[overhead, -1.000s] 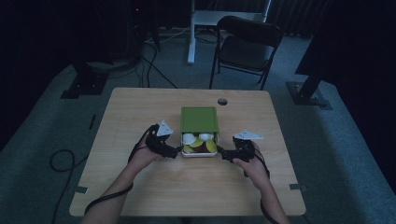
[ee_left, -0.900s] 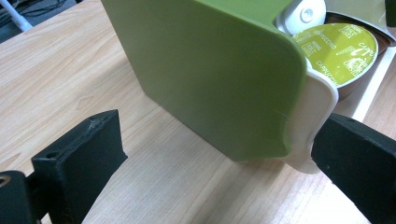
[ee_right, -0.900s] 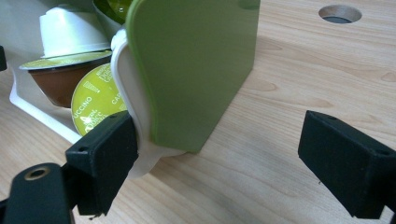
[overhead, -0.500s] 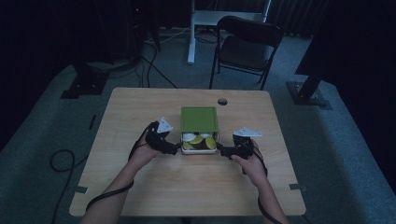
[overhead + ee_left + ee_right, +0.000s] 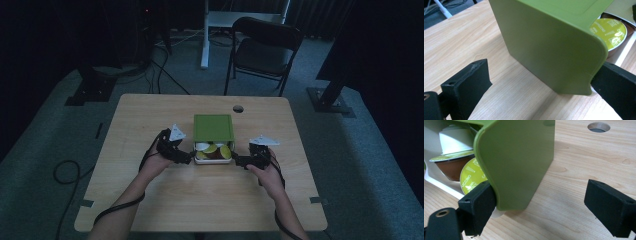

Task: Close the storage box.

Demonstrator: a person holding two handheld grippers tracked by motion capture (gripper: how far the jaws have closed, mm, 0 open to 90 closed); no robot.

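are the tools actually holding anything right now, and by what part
Nothing is clamped. The left tool and right tool are both open, each with one jaw against a near bottom corner of the green box with its white tray.

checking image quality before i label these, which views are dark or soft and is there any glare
High view: dim and underexposed, room near black, only the table and green box read clearly. Left gripper view: bright, even light, the near fingers slightly soft, soft shadow beside the box. Right gripper view: well lit, capsule print legible, no harsh glare.
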